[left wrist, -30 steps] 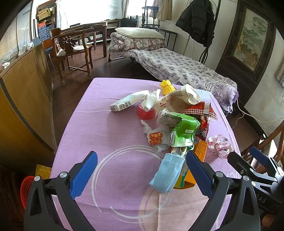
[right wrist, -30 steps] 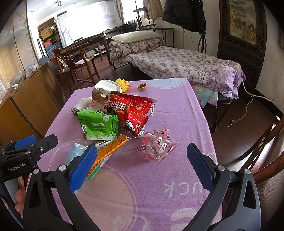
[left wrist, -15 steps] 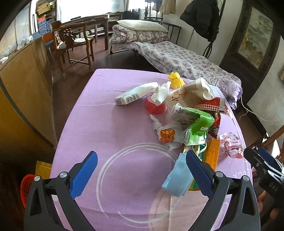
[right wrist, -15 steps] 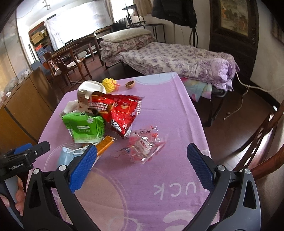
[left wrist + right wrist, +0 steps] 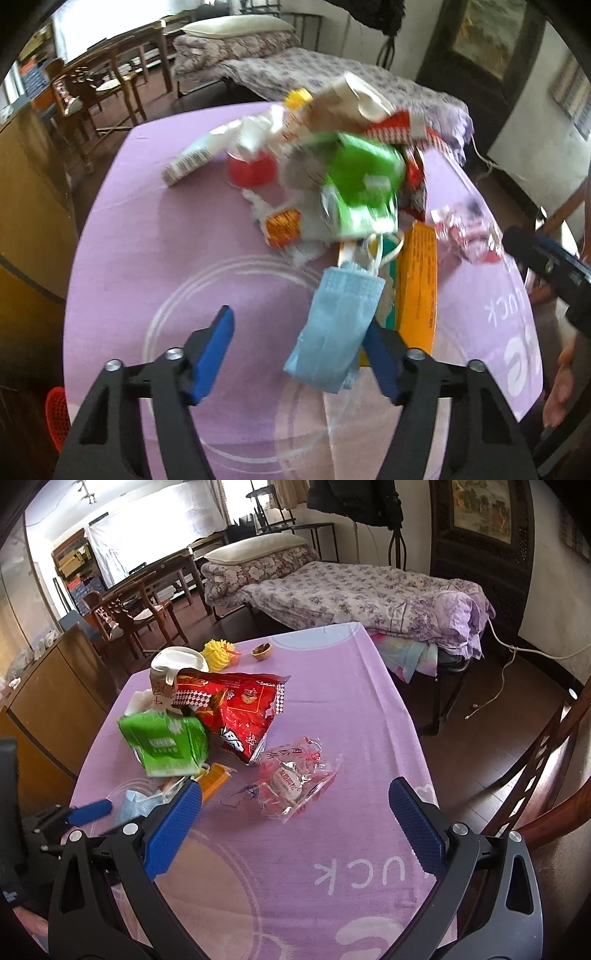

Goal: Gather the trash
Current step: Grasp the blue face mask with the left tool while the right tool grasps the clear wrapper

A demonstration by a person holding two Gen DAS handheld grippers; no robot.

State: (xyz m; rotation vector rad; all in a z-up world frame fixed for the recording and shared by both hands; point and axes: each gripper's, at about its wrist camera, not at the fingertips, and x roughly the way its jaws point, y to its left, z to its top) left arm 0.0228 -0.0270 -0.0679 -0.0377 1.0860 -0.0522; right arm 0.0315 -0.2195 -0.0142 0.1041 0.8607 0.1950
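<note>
A pile of trash lies on the purple tablecloth (image 5: 147, 236). A light blue face mask (image 5: 334, 328) lies nearest, between the open fingers of my left gripper (image 5: 301, 350), close to the right finger. Behind it lie an orange box (image 5: 419, 284), a green packet (image 5: 364, 184), a red snack bag (image 5: 240, 709), a red cup (image 5: 252, 170) and a white carton (image 5: 192, 158). My right gripper (image 5: 295, 830) is open and empty above the cloth, just short of a clear wrapper (image 5: 291, 779). The mask also shows in the right wrist view (image 5: 138, 803).
A yellow item (image 5: 219, 651), a small brown bowl (image 5: 261, 650) and a paper cup (image 5: 173, 672) sit at the table's far side. A wooden cabinet (image 5: 48, 694) stands left, a bed (image 5: 369, 590) behind, a wooden chair (image 5: 554, 775) right. A red basket (image 5: 57, 417) sits on the floor.
My left gripper has moved forward and right, so the blue mask now lies between its fingers, which have narrowed somewhat. My right gripper has moved slightly closer to the clear wrapper.
</note>
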